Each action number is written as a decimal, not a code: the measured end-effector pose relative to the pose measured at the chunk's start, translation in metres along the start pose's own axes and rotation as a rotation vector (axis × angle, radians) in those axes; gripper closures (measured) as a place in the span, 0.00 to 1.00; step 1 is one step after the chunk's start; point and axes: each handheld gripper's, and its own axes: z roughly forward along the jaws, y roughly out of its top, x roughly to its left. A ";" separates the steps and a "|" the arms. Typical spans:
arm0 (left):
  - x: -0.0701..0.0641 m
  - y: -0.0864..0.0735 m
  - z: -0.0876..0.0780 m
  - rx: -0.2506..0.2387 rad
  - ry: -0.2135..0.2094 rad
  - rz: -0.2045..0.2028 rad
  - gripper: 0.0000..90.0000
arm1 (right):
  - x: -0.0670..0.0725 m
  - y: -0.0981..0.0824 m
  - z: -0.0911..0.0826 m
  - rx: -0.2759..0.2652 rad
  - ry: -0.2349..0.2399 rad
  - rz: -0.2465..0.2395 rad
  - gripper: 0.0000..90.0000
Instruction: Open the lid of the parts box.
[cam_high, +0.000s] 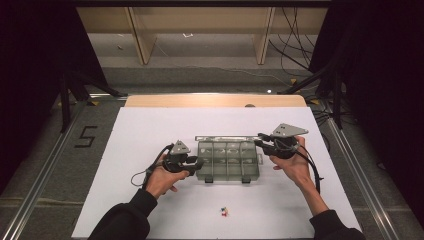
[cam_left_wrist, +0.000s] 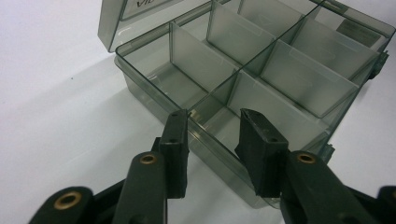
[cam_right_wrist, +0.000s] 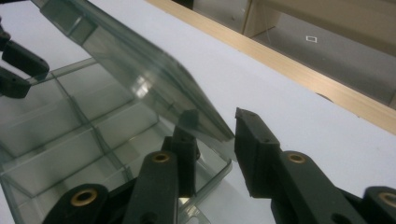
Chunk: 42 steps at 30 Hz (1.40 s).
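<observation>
A smoke-grey, see-through compartment box (cam_high: 228, 161) sits near the middle of the white-covered table (cam_high: 150, 135), between the person's two hands, placed square to them so each gripper can reach one end. Its hinged lid (cam_right_wrist: 140, 79) is raised along the far edge, and the divided cells inside look bare.

The left gripper (cam_left_wrist: 212, 123) is at the box's left end. Its jaws stand apart, straddling the near corner of the wall without pressing on it; the rim passes through the gap between them. That placement reads as either a steadying hold about to be taken or one just let go, so the box does not slide while the lid is worked.

The right gripper (cam_right_wrist: 215, 122) is at the far right corner, where the lid's free corner hangs. Its jaws are also apart, with the lid's edge lying in the gap; whether the pads (cam_right_wrist: 187, 135) actually press on the plastic cannot be told, though a visible gap remains on one side. Taking the lid at a corner gives leverage to swing it on its hinge.

A small cluster of coloured pieces (cam_high: 224, 211) lies on the table close to the person, well apart from the box, probably waiting to be sorted into the cells.
</observation>
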 end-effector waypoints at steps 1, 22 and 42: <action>0.000 0.000 0.000 -0.001 0.004 -0.002 0.72 | 0.000 0.001 0.000 0.002 -0.006 0.011 0.81; -0.003 0.000 -0.001 -0.007 0.024 -0.020 0.76 | -0.013 0.020 0.017 0.045 -0.122 0.127 0.94; -0.001 -0.001 -0.001 -0.008 0.014 -0.023 0.76 | -0.026 0.029 0.033 0.085 -0.129 0.190 0.94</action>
